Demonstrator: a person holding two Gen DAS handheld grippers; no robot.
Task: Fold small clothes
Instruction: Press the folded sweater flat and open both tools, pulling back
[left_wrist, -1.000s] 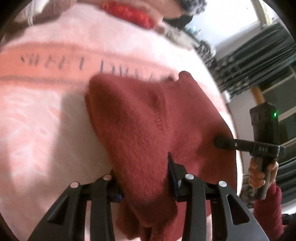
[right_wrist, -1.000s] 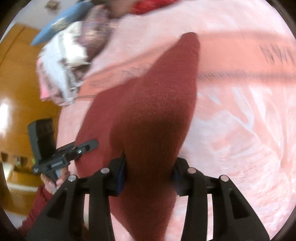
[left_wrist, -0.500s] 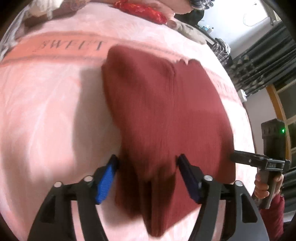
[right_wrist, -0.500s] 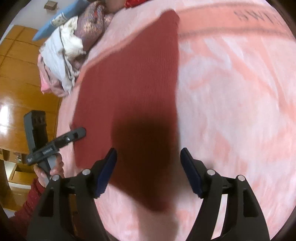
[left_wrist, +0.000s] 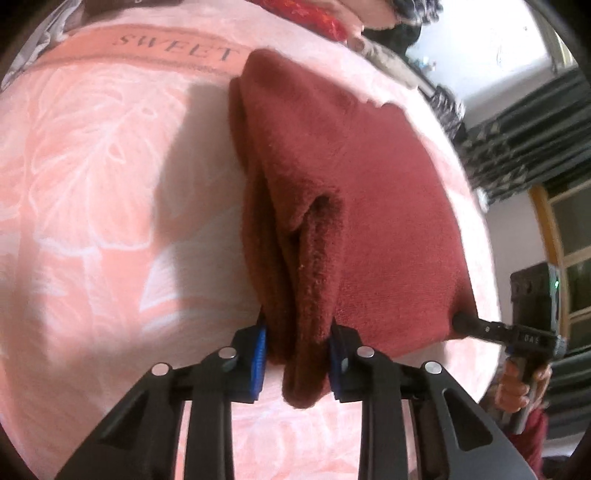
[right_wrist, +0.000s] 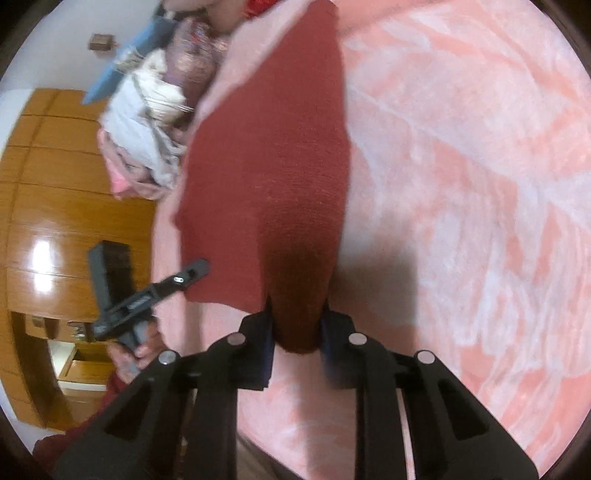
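Two grippers, both pinching the same dark red knit garment (left_wrist: 369, 177), which lies on a pink blanket (left_wrist: 92, 184) w/ white leaf outlines and a darker band reading "SWEET" (left_wrist: 177, 48) near its far edge. Going left to right in the left wrist view: bare blanket at left, then the left gripper (left_wrist: 297, 350) at bottom centre, blue pads clamped on a bunched fold of the garment's near edge; its jaws have just been closing and the cloth is squeezed between them, a bit hanging below the pads. The garment spreads away from there toward the far side, folded layers visible along its left edge. At far right the right gripper (left_wrist: 465, 323) meets the garment's near right corner, held by a hand (left_wrist: 517, 380) w/ a dark red sleeve below it. In the right wrist view: wooden furniture (right_wrist: 66, 184) at left, a heap of mixed clothes (right_wrist: 155, 110) at the blanket's far left corner, the left gripper (right_wrist: 199, 267) touching the garment's edge, then the right gripper (right_wrist: 297, 332) at centre, jaws just closed onto a pinched ridge of cloth, w/ open blanket to the right.
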